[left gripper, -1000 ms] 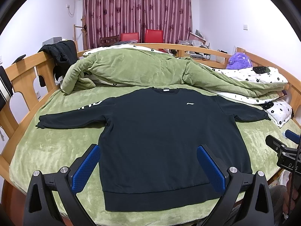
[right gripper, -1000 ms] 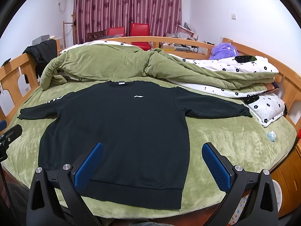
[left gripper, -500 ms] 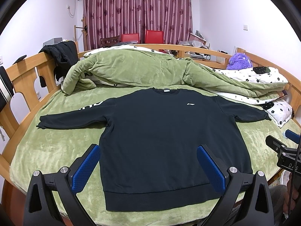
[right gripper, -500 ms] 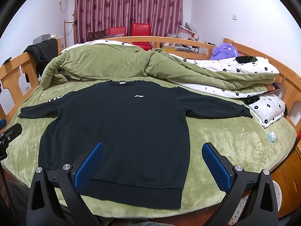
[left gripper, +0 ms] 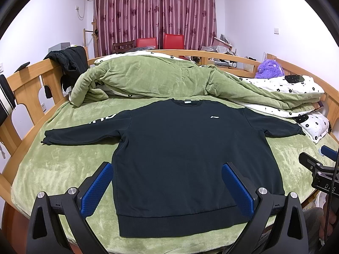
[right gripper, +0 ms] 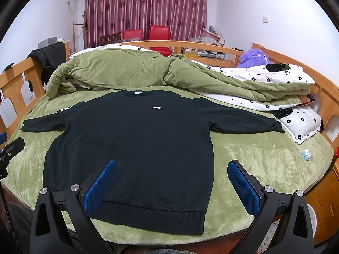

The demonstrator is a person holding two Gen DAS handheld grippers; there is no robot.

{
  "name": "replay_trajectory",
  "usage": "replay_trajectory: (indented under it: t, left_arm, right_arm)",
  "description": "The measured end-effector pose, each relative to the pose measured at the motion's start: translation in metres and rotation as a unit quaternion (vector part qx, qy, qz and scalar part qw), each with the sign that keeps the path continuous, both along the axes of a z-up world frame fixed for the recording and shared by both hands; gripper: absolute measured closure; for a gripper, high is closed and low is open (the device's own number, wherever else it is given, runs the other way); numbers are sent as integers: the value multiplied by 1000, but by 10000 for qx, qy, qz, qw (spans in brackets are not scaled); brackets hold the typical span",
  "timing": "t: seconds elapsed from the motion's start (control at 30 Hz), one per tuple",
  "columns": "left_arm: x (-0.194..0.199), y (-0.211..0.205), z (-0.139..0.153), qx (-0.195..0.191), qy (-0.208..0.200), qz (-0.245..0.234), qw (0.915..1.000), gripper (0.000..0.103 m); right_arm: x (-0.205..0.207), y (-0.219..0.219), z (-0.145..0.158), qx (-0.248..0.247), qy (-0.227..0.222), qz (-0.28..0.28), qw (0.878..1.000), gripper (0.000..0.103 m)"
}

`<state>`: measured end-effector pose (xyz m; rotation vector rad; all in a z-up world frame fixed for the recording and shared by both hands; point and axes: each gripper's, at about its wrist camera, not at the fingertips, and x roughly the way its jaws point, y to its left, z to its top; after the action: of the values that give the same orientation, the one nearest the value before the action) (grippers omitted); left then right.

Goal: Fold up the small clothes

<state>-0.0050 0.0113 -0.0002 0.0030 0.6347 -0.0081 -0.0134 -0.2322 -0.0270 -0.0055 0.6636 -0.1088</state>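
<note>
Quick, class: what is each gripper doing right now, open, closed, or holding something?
Left gripper: open, holding nothing, above the black sweatshirt.
Right gripper: open, holding nothing, above the same sweatshirt's hem.

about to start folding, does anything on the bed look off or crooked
Nothing much stands out. The black sweatshirt lies flat, front up, with both sleeves spread on the green bed cover. The green quilt is bunched behind its collar. A small pale blue object lies near the bed's right edge.
</note>
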Motion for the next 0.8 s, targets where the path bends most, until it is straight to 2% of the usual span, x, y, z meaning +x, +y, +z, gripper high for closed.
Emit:
replay_trajectory:
  t: [0.8]
  left_arm:
    - [0,3,2,16,-14,5,10000,0]
  right_arm:
    - [0,0,0,-14,-9,-4,10000,0]
